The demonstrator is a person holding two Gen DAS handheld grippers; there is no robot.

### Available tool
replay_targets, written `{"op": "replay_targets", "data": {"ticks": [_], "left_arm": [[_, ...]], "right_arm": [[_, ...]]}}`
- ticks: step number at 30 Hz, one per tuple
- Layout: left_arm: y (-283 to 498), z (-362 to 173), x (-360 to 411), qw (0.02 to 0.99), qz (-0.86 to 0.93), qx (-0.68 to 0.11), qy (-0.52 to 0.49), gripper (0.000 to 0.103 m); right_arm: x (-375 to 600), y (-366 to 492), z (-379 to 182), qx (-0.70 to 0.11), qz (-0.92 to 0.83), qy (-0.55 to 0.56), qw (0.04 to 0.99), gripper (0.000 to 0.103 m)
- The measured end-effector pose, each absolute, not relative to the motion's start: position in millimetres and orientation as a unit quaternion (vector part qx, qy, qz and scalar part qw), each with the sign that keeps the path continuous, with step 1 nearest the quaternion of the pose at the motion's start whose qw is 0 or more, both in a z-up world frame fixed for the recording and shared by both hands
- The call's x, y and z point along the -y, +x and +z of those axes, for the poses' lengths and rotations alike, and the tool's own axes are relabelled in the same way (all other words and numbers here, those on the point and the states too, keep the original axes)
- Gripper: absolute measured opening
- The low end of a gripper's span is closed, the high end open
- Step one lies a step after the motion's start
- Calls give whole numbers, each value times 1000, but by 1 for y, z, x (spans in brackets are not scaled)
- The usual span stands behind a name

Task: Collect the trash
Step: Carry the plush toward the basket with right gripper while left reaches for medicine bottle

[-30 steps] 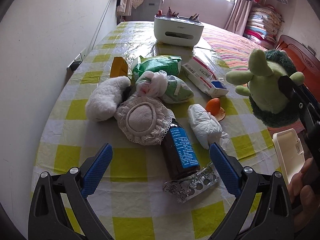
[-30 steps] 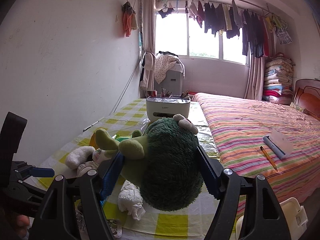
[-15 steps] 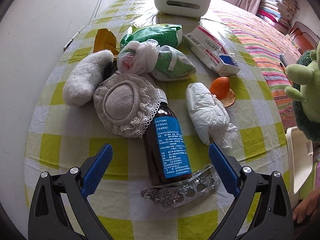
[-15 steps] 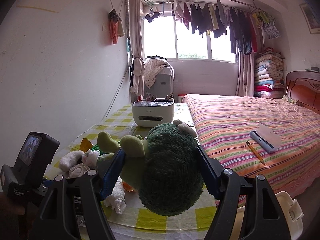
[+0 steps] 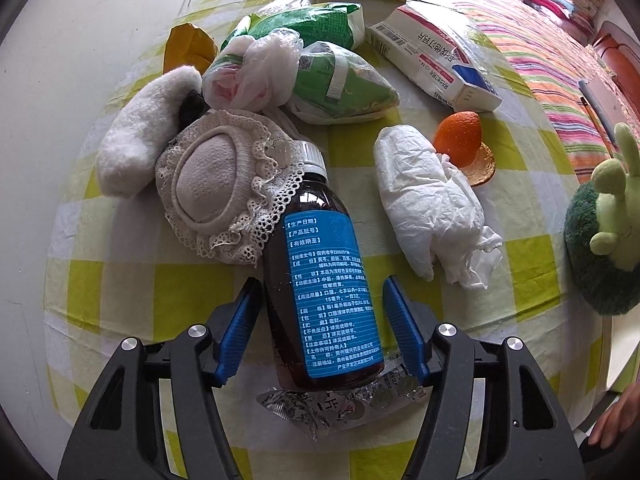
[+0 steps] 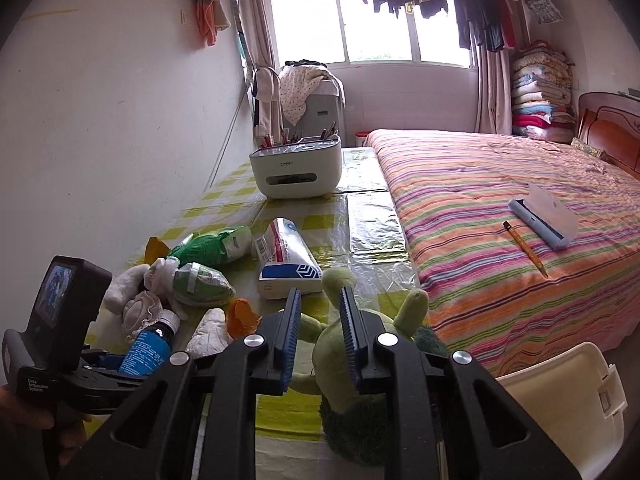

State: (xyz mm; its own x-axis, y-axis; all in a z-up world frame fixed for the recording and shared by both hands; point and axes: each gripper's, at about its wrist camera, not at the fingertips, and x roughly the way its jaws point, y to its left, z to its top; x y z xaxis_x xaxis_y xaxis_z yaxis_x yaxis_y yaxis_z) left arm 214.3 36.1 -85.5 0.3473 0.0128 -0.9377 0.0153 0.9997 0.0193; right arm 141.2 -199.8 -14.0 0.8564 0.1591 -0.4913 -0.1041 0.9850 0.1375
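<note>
Smooth brown glass bottle [image 5: 320, 280], crinkled tissue [image 5: 432, 208]

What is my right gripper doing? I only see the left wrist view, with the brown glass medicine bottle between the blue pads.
Observer: The right gripper is shut, just above the fuzzy green plush toy. I can't tell whether it pinches it.
Operator: Where could trash go?
Observer: A cream plastic lidded container sits right of that toy, beside the striped bed.
Operator: What's on the white box at the far end?
Observer: Pens stand in that white plastic desk organiser.
</note>
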Motion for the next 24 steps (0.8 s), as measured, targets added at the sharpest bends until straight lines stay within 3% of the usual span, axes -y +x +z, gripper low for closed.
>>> {"op": "replay_targets", "data": {"ticks": [1,2,3,5,9,11,13,14,17,21,24], "left_arm": [[214,-85,-37,820,0,-572,15,66],[213,-85,-38,819,3,-574,18,72],[213,-86,-41,818,6,-574,19,73],[213,-87,-45,818,7,-575,14,73],[213,-85,-50,817,10,-577,3,73],[212,-83,-52,818,9,-575,-4,73],[211,-80,-54,822,6,-569,-6,73],[210,-78,-56,824,5,-566,-5,73],[209,-78,-56,824,-1,-566,-6,73],[209,-81,-56,821,-6,-571,-11,61],[208,-80,-58,822,-3,-569,-14,59]], "right_arm": [[210,142,-15,-257,60,79,961,38],[222,143,-15,-253,54,105,960,79],[231,143,-15,-248,37,117,961,97],[240,149,-16,-244,1,95,965,97],[245,191,-55,-359,-31,66,931,96],[247,197,-62,-373,6,92,923,96],[235,192,-57,-359,-1,57,932,90],[228,189,-55,-354,3,44,934,77],[215,182,-53,-354,1,18,935,74],[210,171,-47,-346,19,30,938,72],[203,157,-35,-318,24,30,947,72]]}}
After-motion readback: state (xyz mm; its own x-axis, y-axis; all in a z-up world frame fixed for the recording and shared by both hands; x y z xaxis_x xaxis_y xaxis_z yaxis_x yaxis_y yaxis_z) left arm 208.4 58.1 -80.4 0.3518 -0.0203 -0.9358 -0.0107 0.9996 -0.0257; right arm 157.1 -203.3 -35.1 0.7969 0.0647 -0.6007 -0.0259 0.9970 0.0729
